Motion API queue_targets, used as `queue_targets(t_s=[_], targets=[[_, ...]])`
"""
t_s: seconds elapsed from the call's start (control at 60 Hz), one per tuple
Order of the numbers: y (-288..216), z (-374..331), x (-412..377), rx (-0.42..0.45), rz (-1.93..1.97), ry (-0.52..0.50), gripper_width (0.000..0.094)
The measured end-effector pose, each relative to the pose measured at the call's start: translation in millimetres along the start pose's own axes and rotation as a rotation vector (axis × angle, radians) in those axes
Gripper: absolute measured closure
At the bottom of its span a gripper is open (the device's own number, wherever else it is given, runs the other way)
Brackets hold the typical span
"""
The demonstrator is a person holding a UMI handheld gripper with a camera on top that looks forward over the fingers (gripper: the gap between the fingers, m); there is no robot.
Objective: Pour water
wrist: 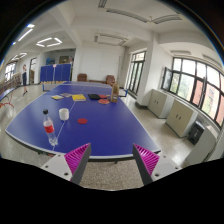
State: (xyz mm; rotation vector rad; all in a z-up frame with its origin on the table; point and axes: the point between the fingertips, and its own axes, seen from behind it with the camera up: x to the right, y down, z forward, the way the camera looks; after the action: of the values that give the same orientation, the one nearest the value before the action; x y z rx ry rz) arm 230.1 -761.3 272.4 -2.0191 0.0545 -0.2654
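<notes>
A clear bottle with a red cap [48,127] stands on the blue table-tennis table [100,125] near its front left corner. Right beside it stands a stemmed wine glass [63,116]. A small red disc [82,121] lies on the table a little to the right of them. My gripper [112,158] hangs over the floor in front of the table edge, well short of and to the right of the bottle. Its fingers, with magenta pads [77,156], are spread wide and open, and only floor shows between them.
Farther along the table lie flat papers [60,96], a dark item [92,96], an orange plate [104,101] and a bottle [115,93]. Cabinets [172,108] line the windowed right wall. Speckled floor [150,125] runs along the table's right side.
</notes>
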Motion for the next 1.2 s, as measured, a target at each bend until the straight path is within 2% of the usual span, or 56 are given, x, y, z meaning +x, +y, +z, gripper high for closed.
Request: queue_targets(t_s=[0.283, 0.417, 0.583, 0.7, 0.833, 0.967, 1.083, 1.2], targets=[[29.0, 5.1, -10.8, -0.041, -0.015, -0.007, 0.0081], [83.2, 10.2, -44.7, -0.085, -0.032, -0.038, 0.0081], [131.7, 30.8, -142.4, -0.134, -0.042, -0.118, 0.0082], [125.7, 59.9, -222.8, -0.114, -0.008, -0.169, 0.0082], [86.0, 109.0, -298.6, -0.051, 0.031, -0.206, 0.0081], [48.5, 169.9, -347.4, 0.036, 0.053, -0.204, 0.0083], [19.7, 216.5, -365.5, 0.101, 0.056, -0.164, 0.0088], [11.7, 249.7, -378.3, 0.141, 0.056, -0.168, 0.0196]])
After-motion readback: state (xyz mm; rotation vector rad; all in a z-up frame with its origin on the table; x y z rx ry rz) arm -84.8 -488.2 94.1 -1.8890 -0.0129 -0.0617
